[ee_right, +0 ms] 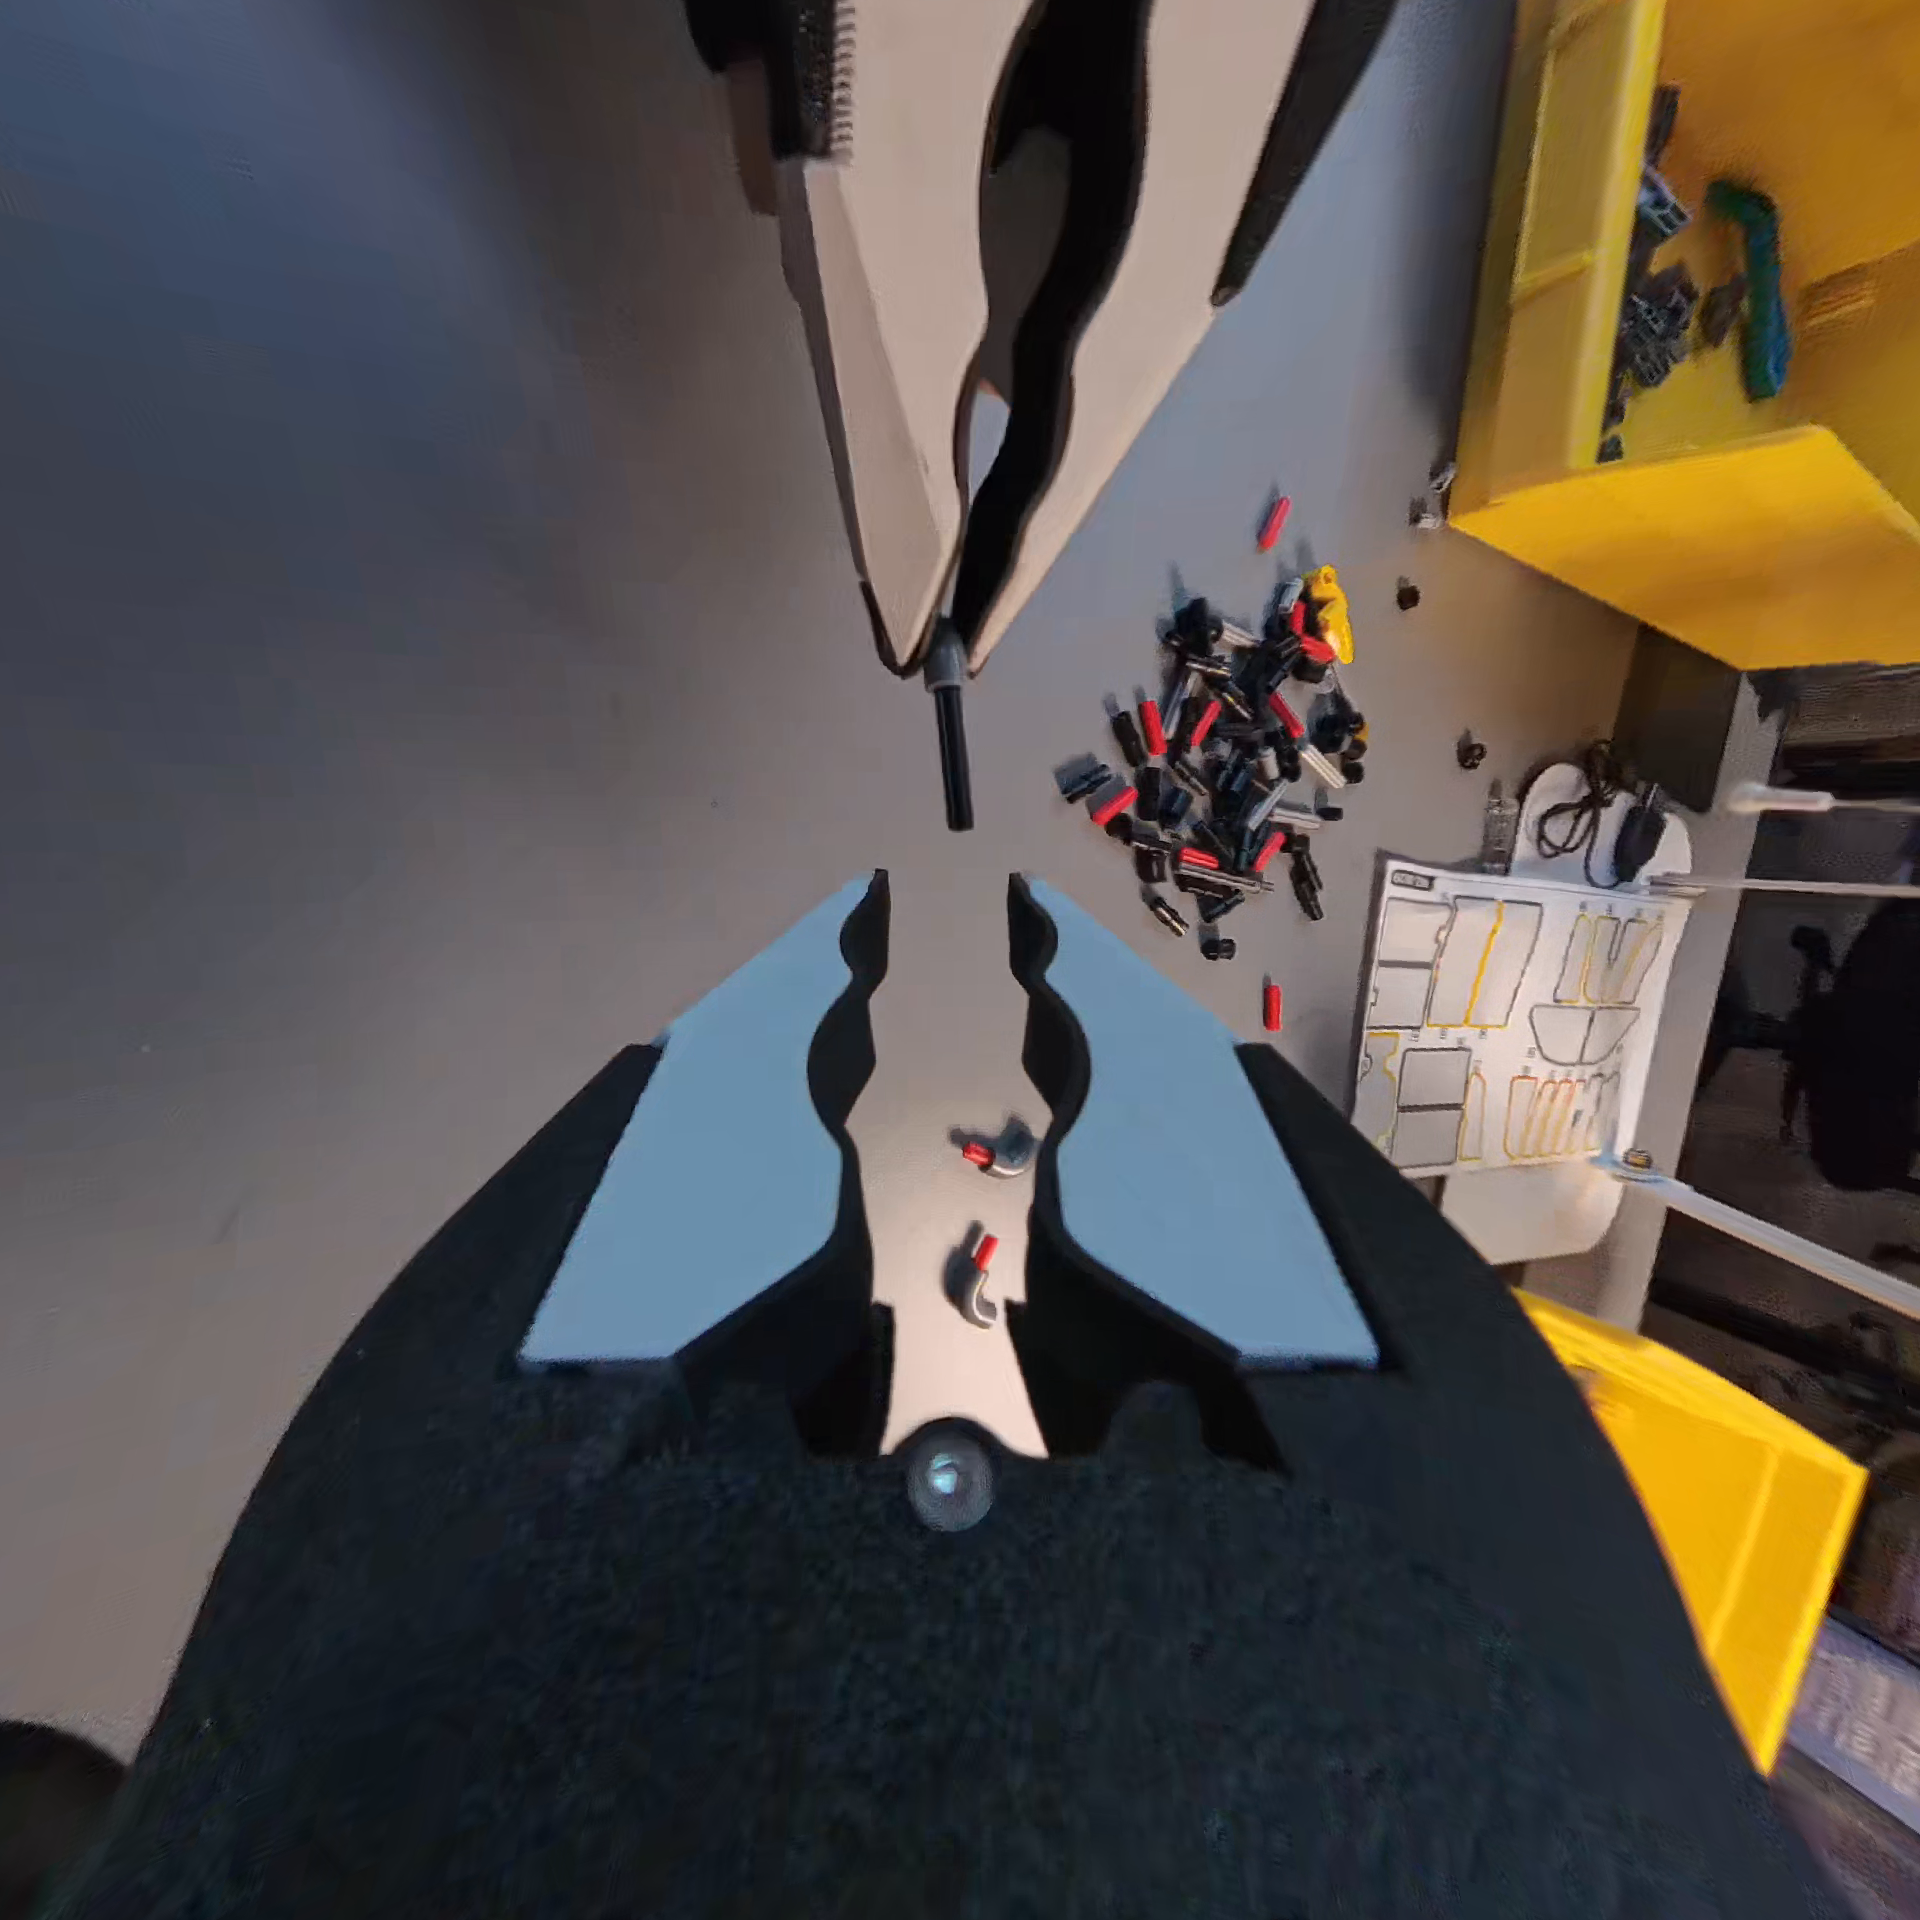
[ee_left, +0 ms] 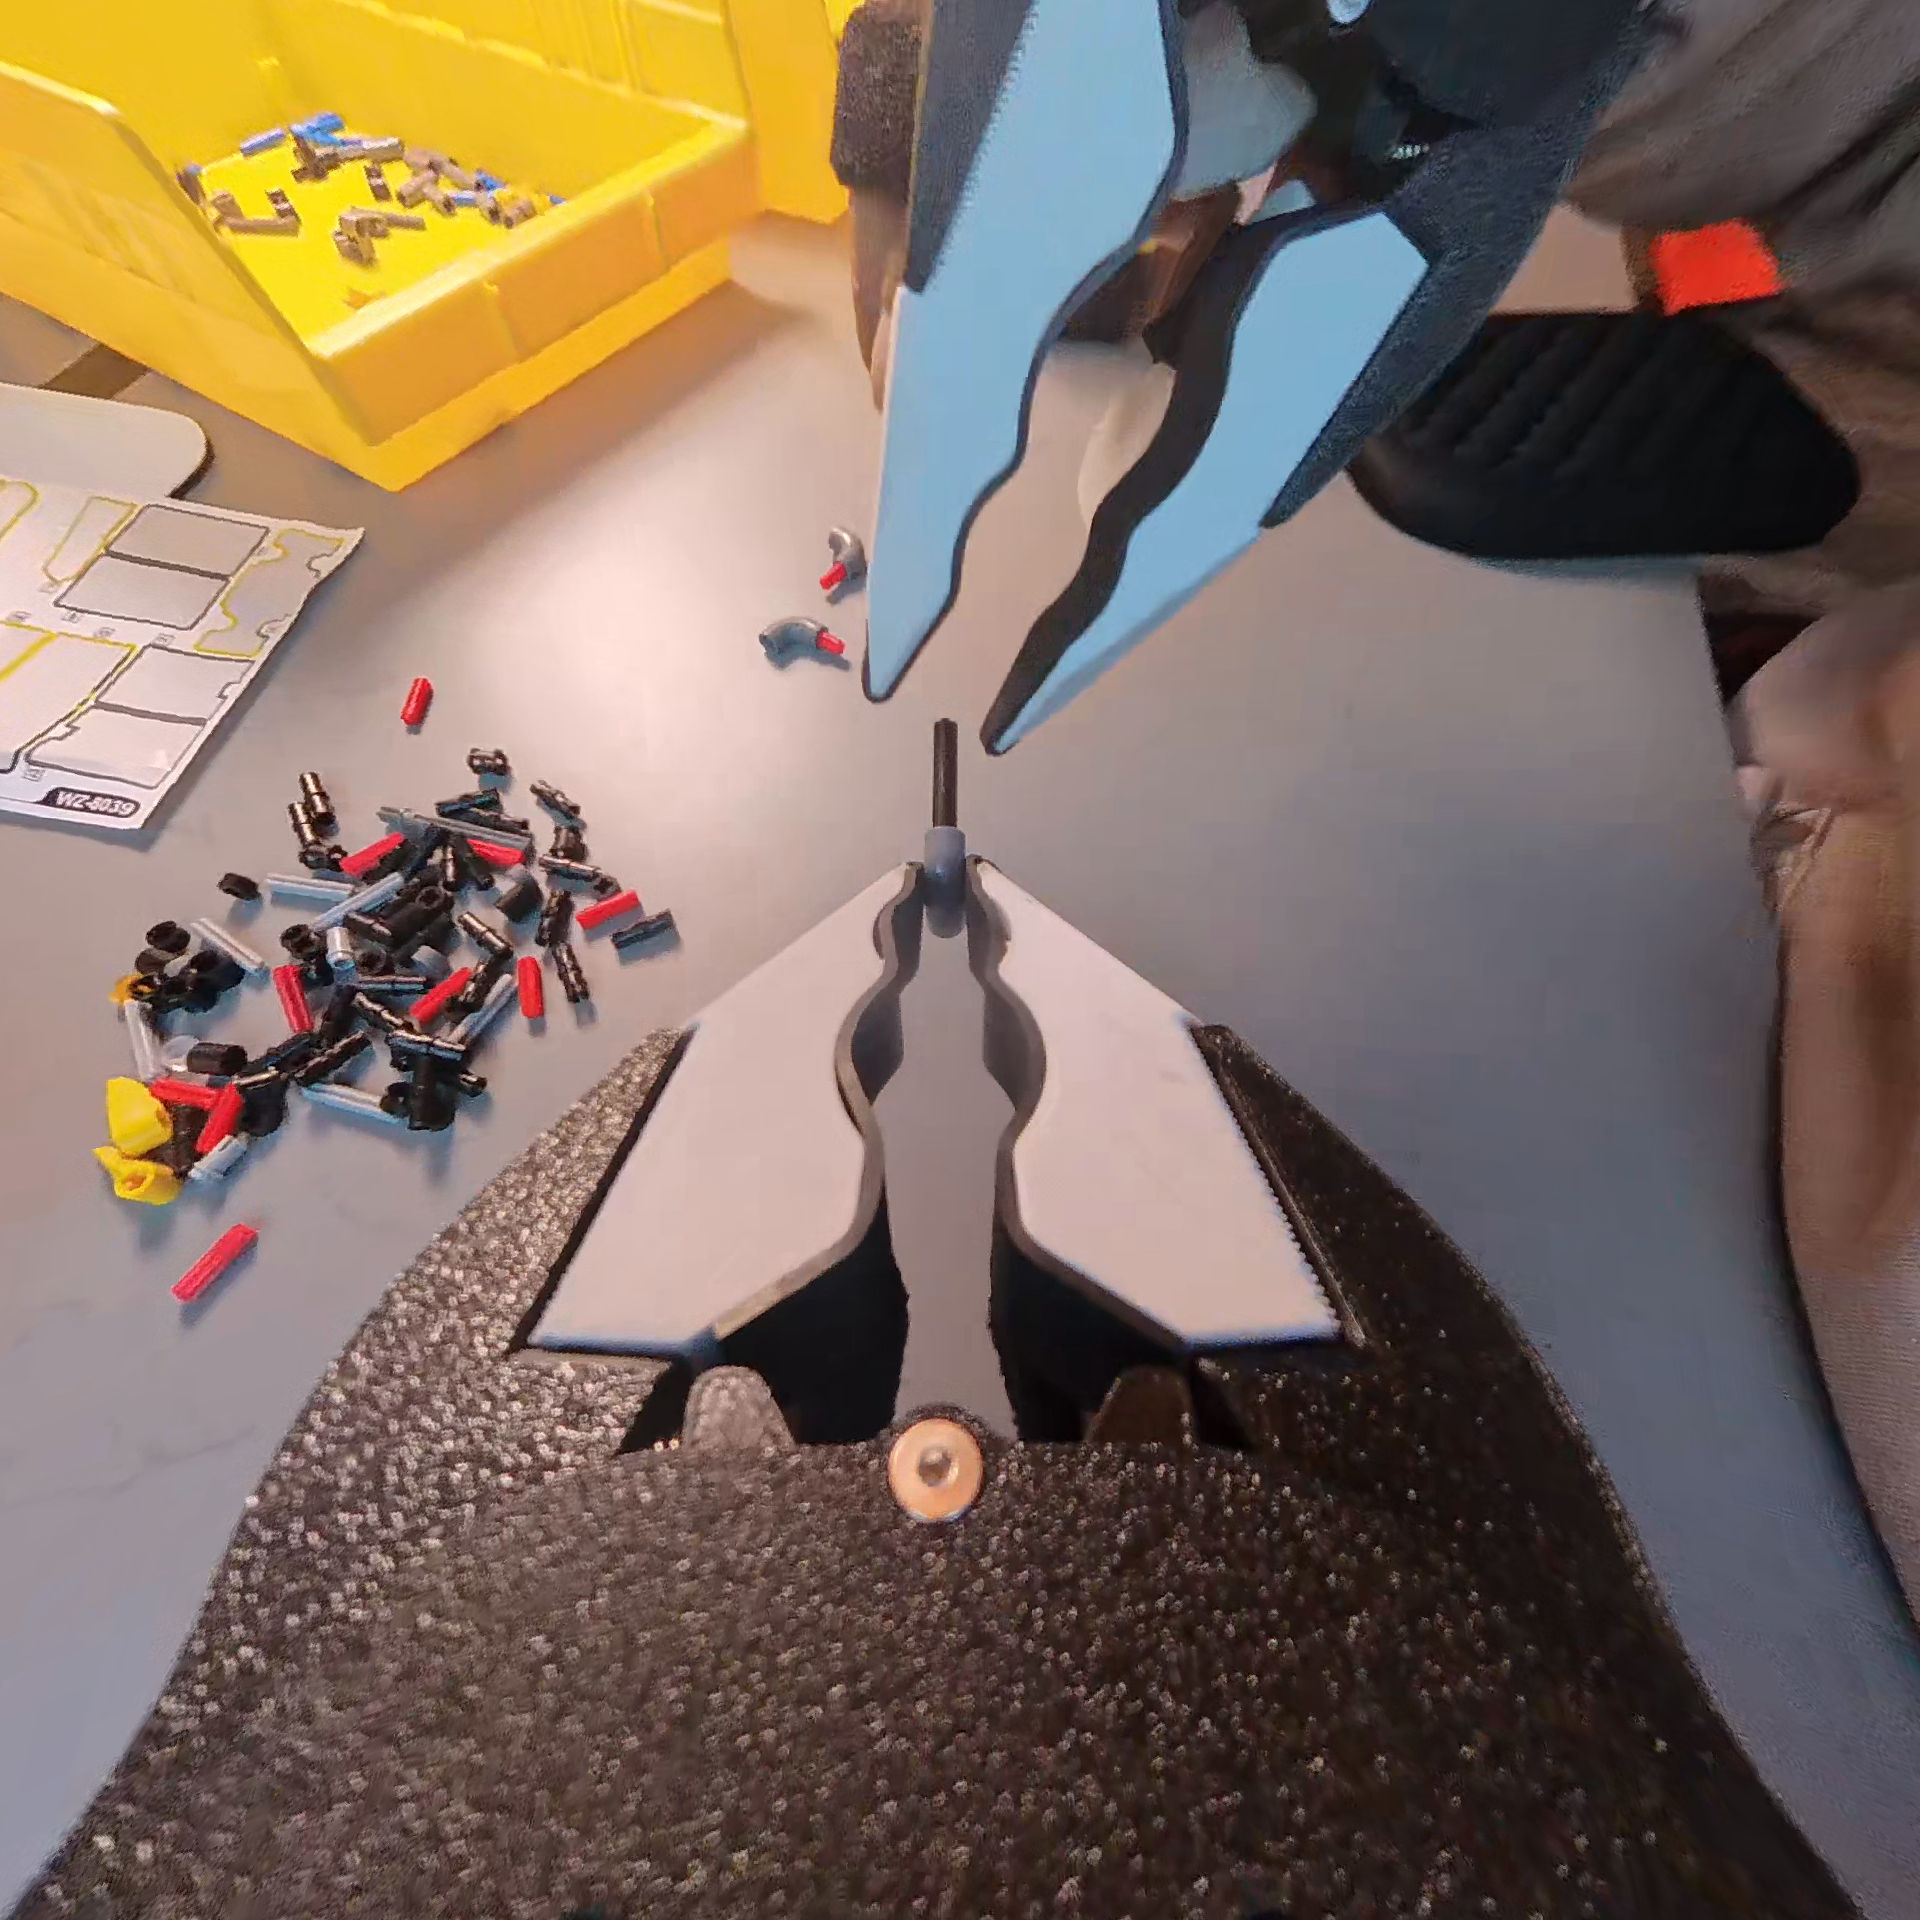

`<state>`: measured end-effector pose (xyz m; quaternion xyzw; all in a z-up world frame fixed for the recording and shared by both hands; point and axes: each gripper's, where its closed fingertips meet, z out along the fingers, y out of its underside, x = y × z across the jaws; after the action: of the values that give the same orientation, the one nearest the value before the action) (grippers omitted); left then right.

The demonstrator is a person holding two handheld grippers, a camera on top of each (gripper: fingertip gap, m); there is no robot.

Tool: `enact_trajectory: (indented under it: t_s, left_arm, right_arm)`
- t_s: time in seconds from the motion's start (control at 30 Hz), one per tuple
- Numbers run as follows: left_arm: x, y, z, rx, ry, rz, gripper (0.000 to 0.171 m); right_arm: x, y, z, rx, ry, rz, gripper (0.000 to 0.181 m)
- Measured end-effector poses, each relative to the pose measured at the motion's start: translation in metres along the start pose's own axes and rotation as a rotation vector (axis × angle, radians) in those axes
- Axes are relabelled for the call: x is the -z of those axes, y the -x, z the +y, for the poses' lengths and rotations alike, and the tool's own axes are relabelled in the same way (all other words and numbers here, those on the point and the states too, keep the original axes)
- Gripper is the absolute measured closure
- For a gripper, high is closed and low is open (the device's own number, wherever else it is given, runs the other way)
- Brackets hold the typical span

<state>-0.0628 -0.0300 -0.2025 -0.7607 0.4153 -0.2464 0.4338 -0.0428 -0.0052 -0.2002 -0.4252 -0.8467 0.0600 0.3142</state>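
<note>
My left gripper is shut on a small grey connector with a thin black axle sticking out of it, held above the grey table. The same piece shows in the right wrist view, with the connector in the left gripper and the axle pointing at my right gripper. My right gripper is open and empty, its tips just short of the axle's free end. In the left wrist view the right gripper comes in from above, fingertips beside the axle tip.
A heap of small black, red, grey and yellow pieces lies on the table at left. Two grey elbow pieces with red pins lie near the right gripper. A sticker sheet and yellow bins stand beyond. A person's arm is at right. My right fingertips sit around 4 cm from my left ones.
</note>
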Motion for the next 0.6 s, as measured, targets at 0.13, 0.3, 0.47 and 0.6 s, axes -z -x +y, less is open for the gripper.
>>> enact_trajectory:
  t_s: [0.13,0.3,0.47,0.6]
  left_arm:
    - [-0.010,-0.003,0.010,-0.034,0.078,-0.032,0.164]
    - [-0.013,-0.005,0.015,-0.007,0.113,-0.026,0.164]
    - [0.005,-0.009,-0.010,0.120,-0.020,0.084,0.164]
    - [0.008,-0.014,-0.015,0.104,-0.025,0.106,0.164]
  right_arm:
    - [-0.018,0.008,-0.009,0.042,0.024,0.011,0.165]
    - [-0.028,0.016,-0.011,0.055,0.042,0.009,0.181]
    - [-0.006,0.009,-0.027,-0.202,-0.203,-0.047,0.181]
    - [0.002,0.011,-0.029,-0.247,-0.280,-0.074,0.180]
